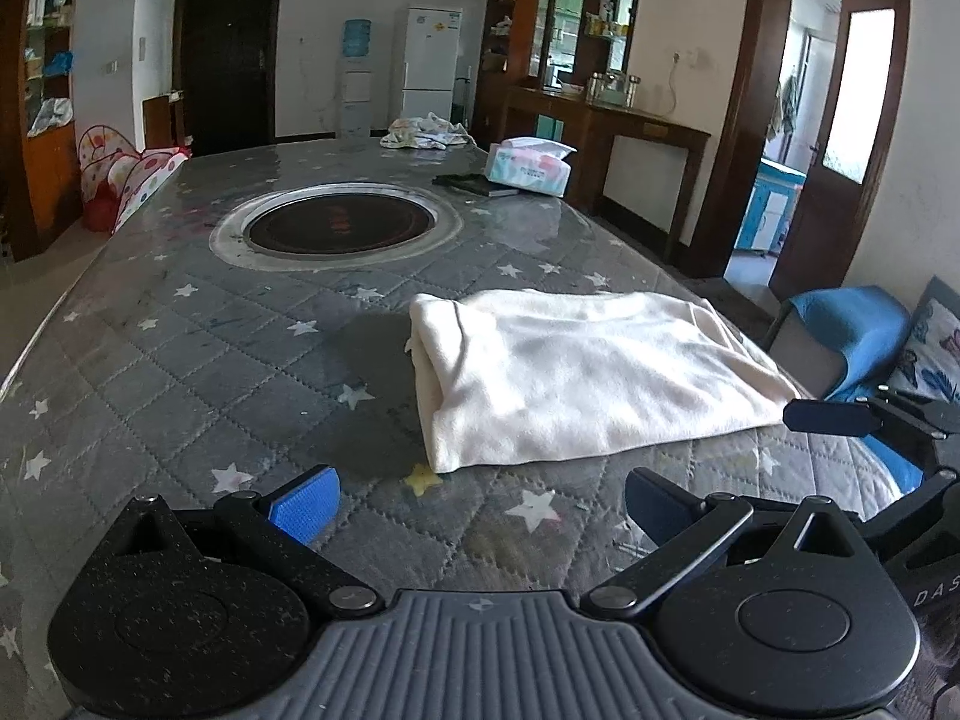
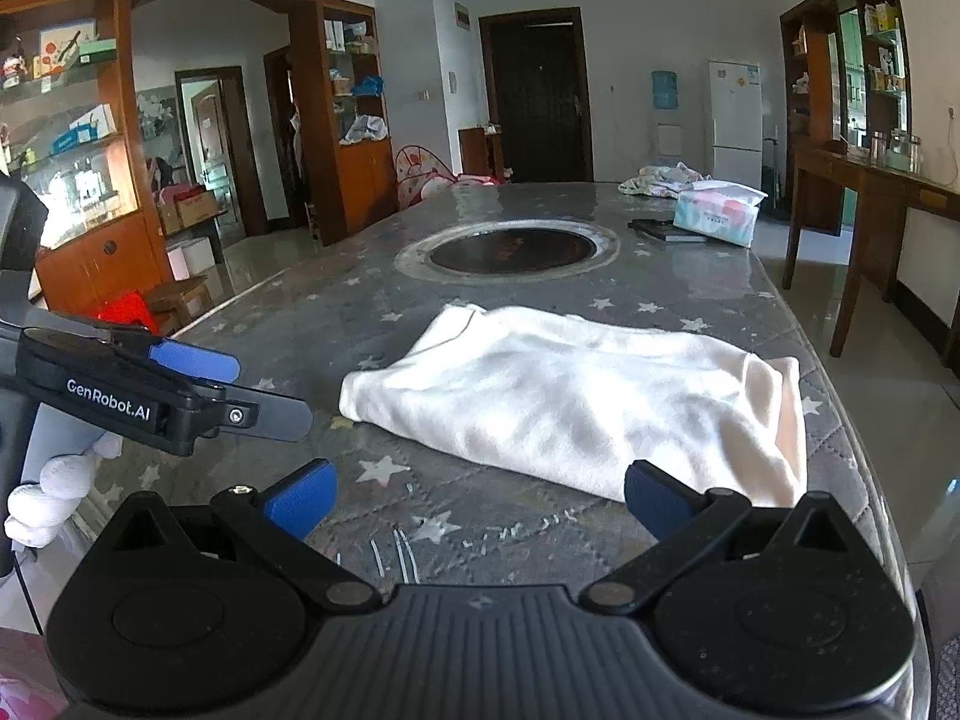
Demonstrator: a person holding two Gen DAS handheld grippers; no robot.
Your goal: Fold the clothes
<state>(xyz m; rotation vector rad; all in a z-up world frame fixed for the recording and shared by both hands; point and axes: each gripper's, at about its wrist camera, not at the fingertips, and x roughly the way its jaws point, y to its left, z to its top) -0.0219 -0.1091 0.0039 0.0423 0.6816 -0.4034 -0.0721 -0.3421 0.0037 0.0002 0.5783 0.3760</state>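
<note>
both grippers, left gripper [image 1: 480, 510] and right gripper [image 2: 477, 507], hover level, fingers spread, seemingly just above the surface [image 1: 180, 360], near the folded white garment [image 1: 576, 378].

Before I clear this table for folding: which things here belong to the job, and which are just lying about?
Part of the job:
- white garment, folded on the table
- left gripper, open
- right gripper, open

Just lying about:
- tissue pack
- dark flat item beside it
- crumpled cloth at the far end
- round cooktop set in the table
</note>
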